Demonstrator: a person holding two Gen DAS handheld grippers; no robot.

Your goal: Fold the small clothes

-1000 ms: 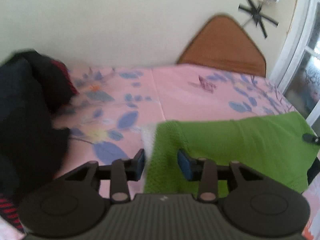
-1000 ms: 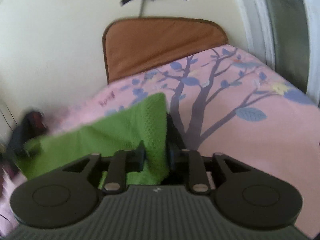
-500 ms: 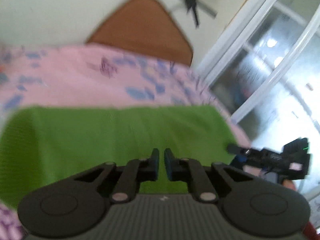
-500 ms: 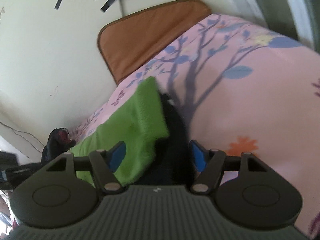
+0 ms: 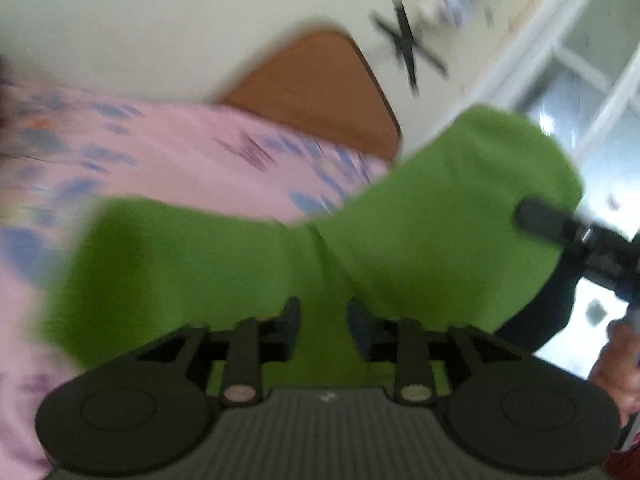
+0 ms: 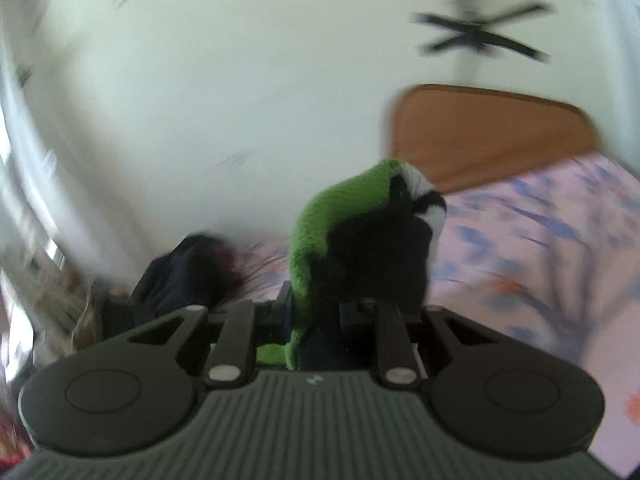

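Right wrist: green garment (image 6: pixel 340 216) upright (blurred).

Pale cream wall (image 6: pixel 224 92) behind, lit by soft daylight. Black crossed tape strips (image 5: pixel 408 56) stuck high on it. Brown rounded headboard (image 5: pixel 320 88) against the wall at the far end of the bed. Pink bedsheet (image 5: pixel 172 160) printed with blue leaves and dark branches, spread across the near ground. White-framed window (image 5: pixel 592 92) at far right, bright with glare.
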